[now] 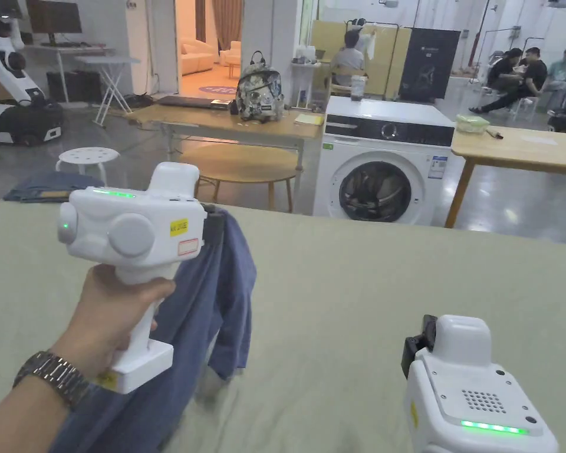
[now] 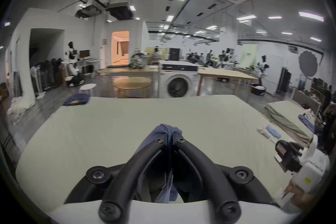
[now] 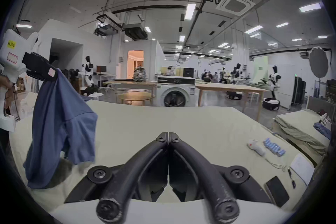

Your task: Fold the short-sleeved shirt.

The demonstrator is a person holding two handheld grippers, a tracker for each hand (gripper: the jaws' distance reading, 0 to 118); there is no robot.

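Your left hand-held gripper (image 2: pixel 170 137) is raised above the desk (image 1: pixel 394 283), its jaws closed together on a bunched fold of the blue short-sleeved shirt (image 3: pixel 60 124). In the left gripper view a small tuft of the cloth pokes out past the jaw tips, and more of it shows between the jaws behind them. From that pinch the shirt hangs straight down below the gripper; in the right gripper view one short sleeve flares out to the side away from your hand, and the lowest part of the cloth touches the pale green cover of the desk. In the head view your left hand (image 1: pixel 114 312) wraps the white handle, with a metal watch (image 1: pixel 52 377) on the wrist.

Your right hand-held gripper (image 3: pixel 169 138) is lower and off to the right of the left one, well apart from the shirt. Its jaws are pressed tip to tip with nothing between them, over bare desk.

Beyond both grippers, past the far edge of the desk, stands a white washing machine (image 1: pixel 382 159). To the right of the right gripper, a dark phone (image 3: pixel 277 191) and a row of small blue items (image 3: pixel 274 147) lie on the desk.
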